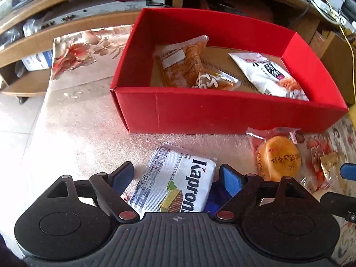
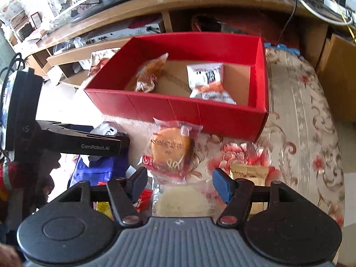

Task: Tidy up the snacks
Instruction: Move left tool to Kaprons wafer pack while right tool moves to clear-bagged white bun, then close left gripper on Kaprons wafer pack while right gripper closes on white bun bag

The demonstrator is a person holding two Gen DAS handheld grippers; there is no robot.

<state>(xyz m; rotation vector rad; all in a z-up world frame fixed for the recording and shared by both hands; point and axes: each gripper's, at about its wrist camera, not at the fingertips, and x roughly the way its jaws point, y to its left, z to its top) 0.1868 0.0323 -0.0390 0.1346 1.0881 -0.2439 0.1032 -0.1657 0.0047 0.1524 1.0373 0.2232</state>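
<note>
A red box (image 1: pixel 222 115) stands on the floral cloth and holds an orange snack pack (image 1: pixel 182 64), a small brown pack (image 1: pixel 217 81) and a white pack (image 1: pixel 269 73). In front of it lies a white Kapron wafer pack (image 1: pixel 175 182). My left gripper (image 1: pixel 176 178) is open around that pack, and its pads are not pressing on it. A yellow round cake in red wrap (image 2: pixel 170 148) lies before the box (image 2: pixel 178 109). My right gripper (image 2: pixel 180 184) is open over a pale round cake in clear wrap (image 2: pixel 182 202).
A small beige packet (image 2: pixel 249 171) lies right of the cakes, and a blue packet (image 2: pixel 98 169) lies under the left gripper's black arm (image 2: pixel 100 146). Behind the box a wooden TV stand (image 1: pixel 66 29) carries devices and cables. Tiled floor (image 1: pixel 15 133) shows at the left.
</note>
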